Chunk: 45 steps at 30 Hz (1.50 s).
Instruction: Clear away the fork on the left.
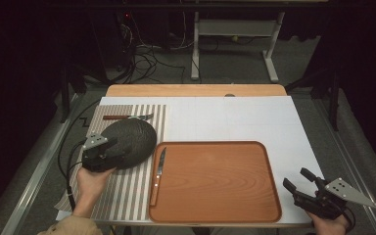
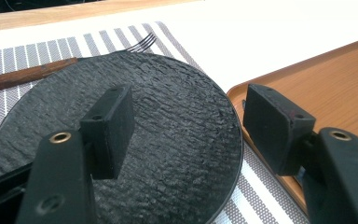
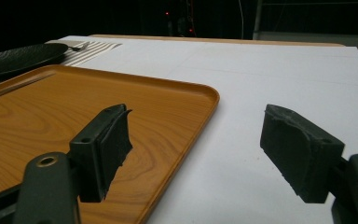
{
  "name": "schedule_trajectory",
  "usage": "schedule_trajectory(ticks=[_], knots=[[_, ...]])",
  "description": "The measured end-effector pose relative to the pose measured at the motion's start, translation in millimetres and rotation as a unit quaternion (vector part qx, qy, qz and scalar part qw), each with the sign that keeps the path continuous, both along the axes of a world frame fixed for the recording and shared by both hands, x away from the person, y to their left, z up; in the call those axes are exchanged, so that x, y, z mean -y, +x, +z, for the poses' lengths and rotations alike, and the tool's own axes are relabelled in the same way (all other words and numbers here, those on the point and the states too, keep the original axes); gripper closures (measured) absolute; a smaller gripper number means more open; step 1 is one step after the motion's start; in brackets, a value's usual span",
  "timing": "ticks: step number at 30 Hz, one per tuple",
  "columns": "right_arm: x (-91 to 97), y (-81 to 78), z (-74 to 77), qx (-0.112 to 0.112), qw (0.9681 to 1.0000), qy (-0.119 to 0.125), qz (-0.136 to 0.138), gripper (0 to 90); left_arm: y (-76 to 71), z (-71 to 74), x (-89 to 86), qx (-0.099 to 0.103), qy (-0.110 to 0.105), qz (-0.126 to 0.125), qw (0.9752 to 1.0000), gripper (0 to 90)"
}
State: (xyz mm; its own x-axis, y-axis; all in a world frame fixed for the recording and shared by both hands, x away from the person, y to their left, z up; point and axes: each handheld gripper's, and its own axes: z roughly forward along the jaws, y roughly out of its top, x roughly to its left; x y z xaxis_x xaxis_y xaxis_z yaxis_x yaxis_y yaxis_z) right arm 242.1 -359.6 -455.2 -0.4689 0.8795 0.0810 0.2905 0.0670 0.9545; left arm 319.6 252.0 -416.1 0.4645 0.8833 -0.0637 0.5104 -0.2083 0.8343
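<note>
Over the dark plate (image 2: 168, 140), my left gripper (image 1: 108, 152) hangs with jaws spread wide, nothing held.
The plate lies on the striped mat (image 1: 127, 191), just beside the wooden tray (image 1: 215, 181); my right gripper (image 1: 301, 185) is released too.

Overhead light is falling on the table (image 1: 254, 117) alone; the room behind is sinking into near black. White surface is reading bright but not blowing out. Soft sheen is lying on the tray (image 1: 215, 181) and its grain is showing clearly. The black plate (image 2: 168, 121) is catching raking light, its texture standing out crisp. Near jaws in both gripper views are looking slightly soft and dark. High view is showing mild grain, shadows staying faint
</note>
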Motion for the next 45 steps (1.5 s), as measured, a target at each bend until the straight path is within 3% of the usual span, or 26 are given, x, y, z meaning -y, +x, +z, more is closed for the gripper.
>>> schedule_trajectory(ticks=[9, 20, 33, 45], knots=[[-0.2, 0.0, 0.0, 0.0, 1.0, -0.001, -0.003, 24.4, 4.6, 2.0, 0.3, -0.004, -0.027, -0.001, 0.9996, 31.5], [0.4, -0.5, 0.0, 0.001, 1.0, 0.001, 0.0, 24.4, 15.6, 1.7, 6.3, -0.013, -0.017, -0.002, 0.9998, 31.6], [0.3, -0.4, 0.0, 0.0, 1.0, 0.0, 0.0, 24.4, 28.8, 1.9, -0.3, -0.016, -0.015, 0.016, 0.9996, 31.6], [0.1, -0.1, -0.2, 0.0, 1.0, 0.0, 0.0, 24.3, 36.7, 2.2, 1.3, -0.026, 0.009, 0.012, 0.9995, 31.6]])
